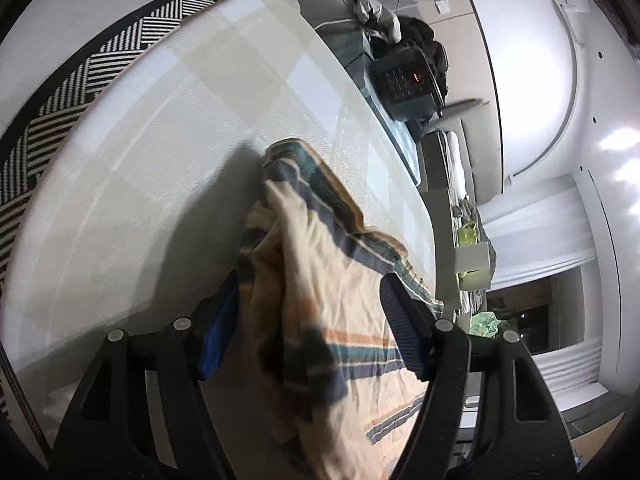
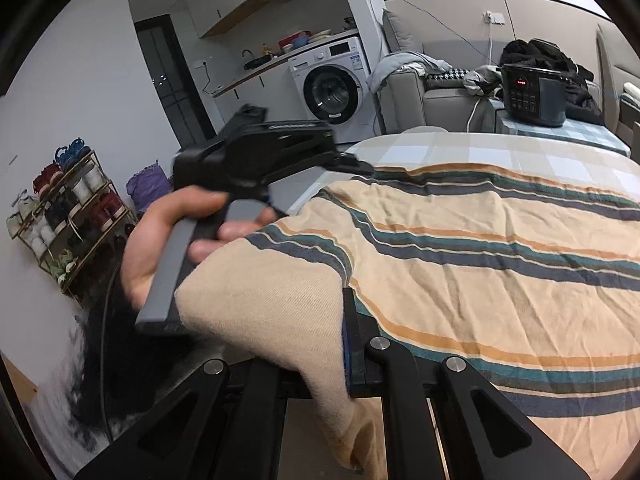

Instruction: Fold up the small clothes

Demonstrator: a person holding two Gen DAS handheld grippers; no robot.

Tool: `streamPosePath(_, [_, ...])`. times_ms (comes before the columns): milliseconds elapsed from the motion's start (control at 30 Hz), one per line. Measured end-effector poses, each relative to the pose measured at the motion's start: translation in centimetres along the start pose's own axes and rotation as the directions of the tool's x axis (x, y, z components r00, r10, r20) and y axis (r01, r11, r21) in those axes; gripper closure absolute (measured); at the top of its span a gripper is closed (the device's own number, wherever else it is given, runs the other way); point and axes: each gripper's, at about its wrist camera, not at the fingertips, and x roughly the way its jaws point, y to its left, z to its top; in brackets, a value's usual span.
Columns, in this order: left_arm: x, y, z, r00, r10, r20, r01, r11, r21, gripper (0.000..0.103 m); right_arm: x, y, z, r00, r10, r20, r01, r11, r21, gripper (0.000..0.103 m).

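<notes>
Across the checked surface (image 2: 480, 152) lies the striped garment (image 2: 480, 264), cream with teal, navy and orange bands. Right gripper (image 2: 348, 344) fingers are clamped on its near edge. Left gripper (image 1: 308, 320) fingers stand apart, a bunched fold between them unpinched. Only the right view shows the washing machine (image 2: 332, 84), its label too small to read, and the holding hand (image 2: 160, 240).

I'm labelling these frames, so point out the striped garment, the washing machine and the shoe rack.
striped garment (image 2: 500, 264): right wrist view, middle of the spread striped cloth.
washing machine (image 2: 330, 90): right wrist view, its round door.
shoe rack (image 2: 68, 216): right wrist view, middle shelf.
</notes>
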Motion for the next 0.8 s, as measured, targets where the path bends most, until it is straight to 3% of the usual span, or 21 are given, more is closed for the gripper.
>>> streamPosePath(67, [0.6,-0.1,0.8,1.000,0.013,-0.008,-0.013,1.000,-0.002,0.042,-0.4,0.0,0.0,1.000,-0.001,0.015,0.001,1.000,-0.003,0.097])
streamPosePath(133, [0.9,-0.3,1.1,0.999,0.052,-0.009,-0.052,0.999,0.007,0.059,-0.7,0.0,0.1,1.000,-0.005,0.025,0.005,1.000,-0.014,0.097])
streamPosePath(200, [1.6,-0.5,1.4,0.996,0.083,-0.014,-0.083,0.996,0.028,0.087,-0.7,-0.2,0.1,1.000,-0.002,0.027,0.002,1.000,-0.009,0.097])
streamPosePath(233, [1.9,-0.7,1.5,0.996,0.093,-0.013,-0.092,0.995,0.037,0.091,-0.7,-0.3,0.0,1.000,-0.003,0.026,0.003,1.000,-0.009,0.097])
streamPosePath(467, [2.0,-3.1,2.0,0.990,0.137,0.028,-0.139,0.986,0.093,0.096,-0.2,-1.0,-0.6,1.000,0.019,0.013,-0.019,0.999,0.048,0.097])
streamPosePath(600, [0.9,-6.9,1.8,0.988,0.141,0.058,-0.148,0.977,0.154,0.096,-2.2,-1.8,-0.3,0.997,0.028,0.079,-0.037,0.993,0.110,0.097])
streamPosePath(800, [-0.2,-15.9,-0.5,0.990,0.108,0.095,-0.130,0.952,0.277,0.096,-7.9,-4.4,-0.5,0.975,-0.016,0.220,-0.030,0.978,0.207,0.097])
